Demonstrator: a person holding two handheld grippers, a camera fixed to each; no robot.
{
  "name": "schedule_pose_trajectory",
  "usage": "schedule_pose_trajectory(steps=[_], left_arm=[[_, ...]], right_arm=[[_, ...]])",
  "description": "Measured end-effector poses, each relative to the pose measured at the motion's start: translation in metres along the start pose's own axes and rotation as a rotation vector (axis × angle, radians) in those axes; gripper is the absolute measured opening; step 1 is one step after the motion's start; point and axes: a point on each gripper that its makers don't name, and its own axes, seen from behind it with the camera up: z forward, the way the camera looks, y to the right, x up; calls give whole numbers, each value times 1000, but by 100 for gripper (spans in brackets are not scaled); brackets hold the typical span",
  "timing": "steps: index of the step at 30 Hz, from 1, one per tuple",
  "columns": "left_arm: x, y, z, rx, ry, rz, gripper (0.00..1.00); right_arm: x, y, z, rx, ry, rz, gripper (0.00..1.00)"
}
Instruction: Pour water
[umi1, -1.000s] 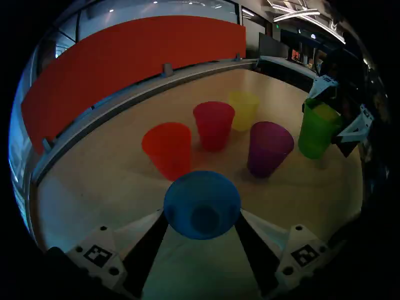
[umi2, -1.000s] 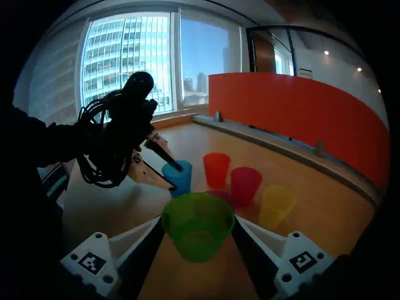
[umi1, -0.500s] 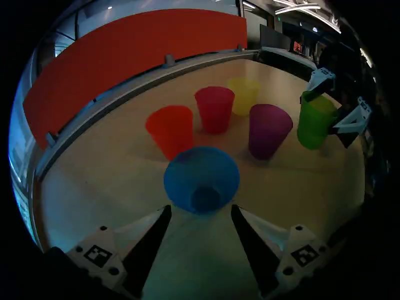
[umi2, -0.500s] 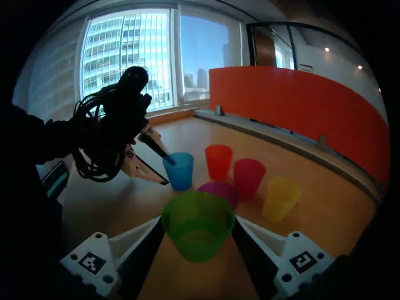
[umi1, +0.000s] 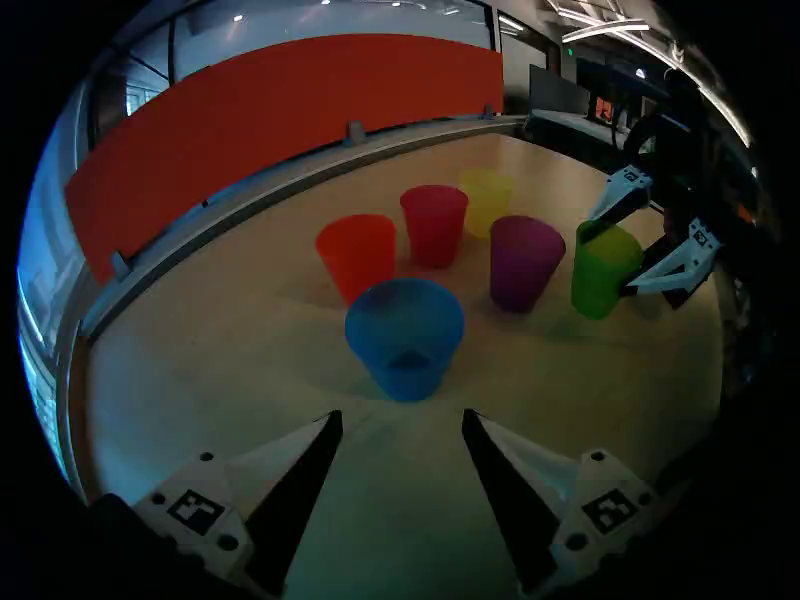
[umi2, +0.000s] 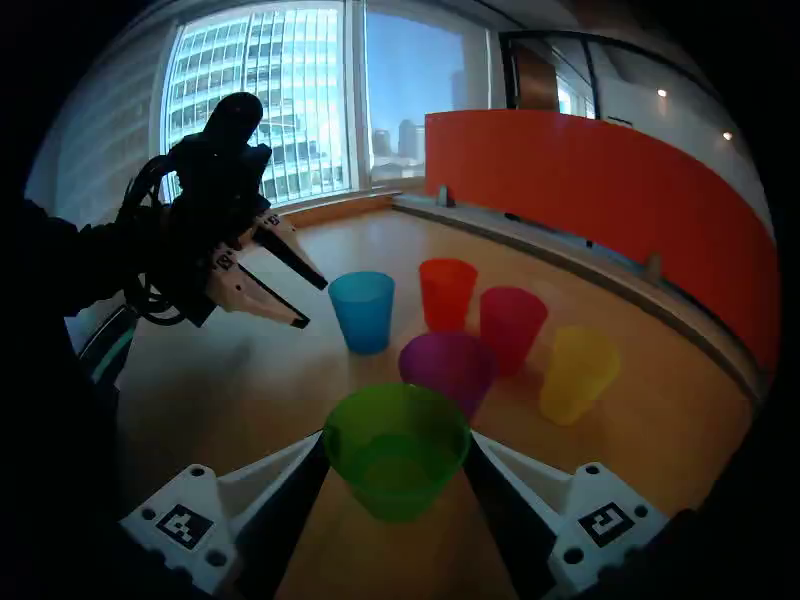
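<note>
While the blue cup (umi1: 404, 335) stands upright on the wooden table (umi1: 200, 380) just ahead of the left gripper (umi1: 400, 420), that gripper's fingers are spread apart and touch nothing. The right gripper (umi2: 396, 440) is clamped on the green cup (umi2: 396, 470), one finger pressing each side, and holds it upright. In the right gripper view the purple cup (umi2: 447, 362) stands just beyond the green one, with the orange cup (umi2: 447, 290), red cup (umi2: 511, 325) and yellow cup (umi2: 577, 372) grouped behind it. The blue cup stands at the left of that group. Whether any cup holds water cannot be told.
</note>
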Motion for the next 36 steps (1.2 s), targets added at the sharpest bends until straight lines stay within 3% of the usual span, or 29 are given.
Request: schedule_pose_trajectory(steps=[15, 36], left_arm=[[7, 1, -20, 12, 42, -21, 89], [4, 6, -22, 14, 55, -52, 89]], right_arm=[[-16, -3, 6, -3, -41, 2, 92], [-26, -4, 0, -26, -56, 3, 100]])
